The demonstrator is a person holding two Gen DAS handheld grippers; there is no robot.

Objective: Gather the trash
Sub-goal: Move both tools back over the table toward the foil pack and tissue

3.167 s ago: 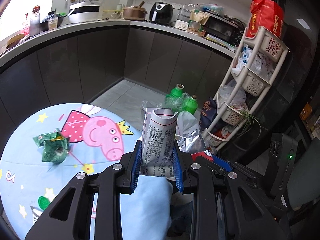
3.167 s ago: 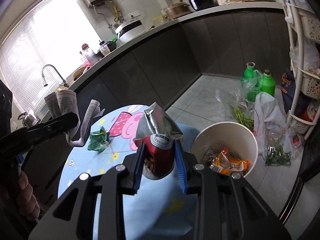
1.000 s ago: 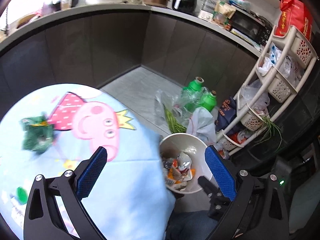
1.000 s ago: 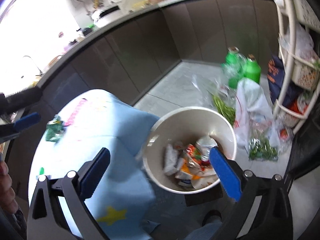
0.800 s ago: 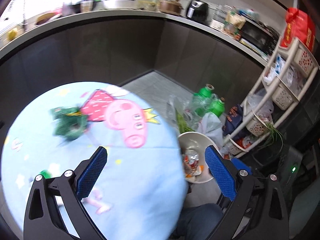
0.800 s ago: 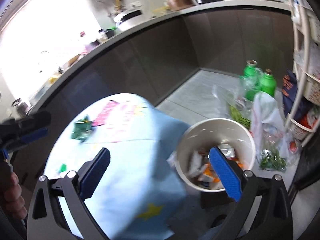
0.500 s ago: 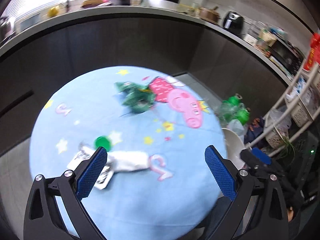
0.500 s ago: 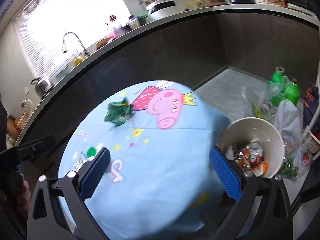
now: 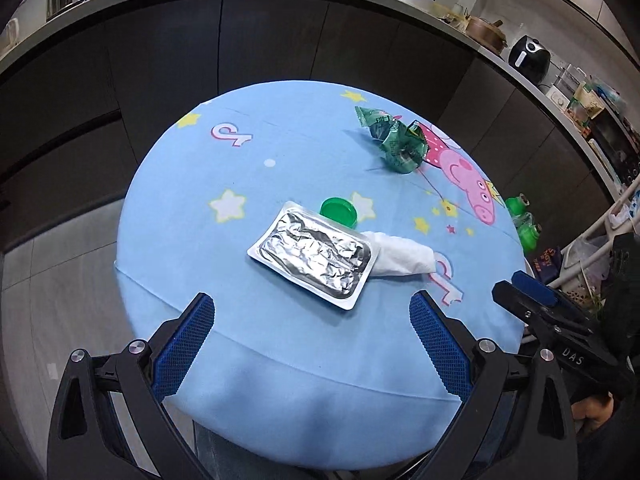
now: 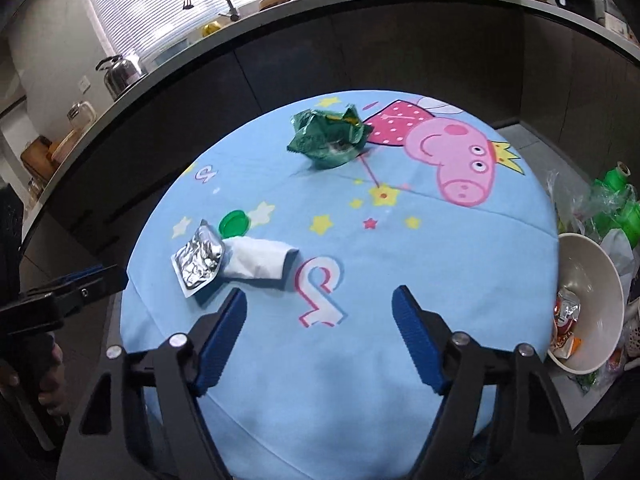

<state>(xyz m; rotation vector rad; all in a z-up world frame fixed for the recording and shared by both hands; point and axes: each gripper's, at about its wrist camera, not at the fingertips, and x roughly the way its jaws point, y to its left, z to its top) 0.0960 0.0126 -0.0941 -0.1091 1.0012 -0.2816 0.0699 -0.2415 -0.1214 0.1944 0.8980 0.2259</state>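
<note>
Dark kitchen cabinets curve behind a round table [image 9: 168, 208] covered with a light blue cartoon-print cloth, and a counter crowded with pots and appliances runs above them. Both grippers hang over the near edge of the table with nothing between their blue pads.

Furthest left, the left gripper [image 9: 312, 340] has its jaws spread wide. Just ahead of it, between its fingers in the left wrist view, lies a flat silver foil pouch [image 9: 314, 256], crinkled and resting on the cloth. A green bottle cap [image 9: 338, 211] sits right behind the pouch's far edge, and a crumpled white tissue [image 9: 400, 258] pokes out from under the pouch's right end.

Further right, the right gripper [image 10: 318, 338] is equally wide apart and carries nothing. From it, the foil pouch [image 10: 198, 258], cap [image 10: 235, 222] and tissue [image 10: 260, 262] lie ahead to the left, close to its left finger. A crumpled green wrapper [image 10: 330, 138] rests well ahead near the table's far side, touching the pink pig print.

Off the table's right edge, on the floor beside the right gripper, a cream waste bin [image 10: 600, 272] holds wrappers, with green bottles [image 10: 624, 208] behind it.
</note>
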